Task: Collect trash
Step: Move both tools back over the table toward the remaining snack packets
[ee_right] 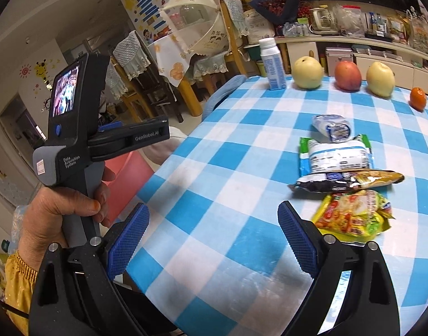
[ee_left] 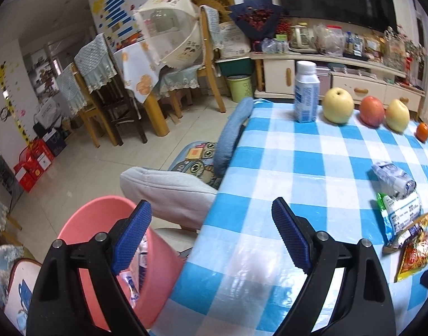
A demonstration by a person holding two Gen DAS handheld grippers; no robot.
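Several pieces of trash lie on the blue-checked table (ee_right: 228,168): a crumpled white-blue wrapper (ee_right: 331,127), a green-white packet (ee_right: 335,154), a dark snack wrapper (ee_right: 345,180) and a yellow-red packet (ee_right: 354,215). They also show at the right in the left wrist view (ee_left: 401,210). A pink bin (ee_left: 101,224) stands beside the table's left edge with some trash inside (ee_left: 132,282). My left gripper (ee_left: 211,238) is open and empty, straddling the bin rim and table edge. My right gripper (ee_right: 214,240) is open and empty over the table, left of the yellow-red packet.
A white-blue bottle (ee_right: 271,64), two yellow pears (ee_right: 307,72), a red apple (ee_right: 348,77) and a small orange (ee_right: 418,98) line the table's far edge. The person's grey-clad knee (ee_left: 169,193) sits between bin and table. Chairs and a dining table stand beyond.
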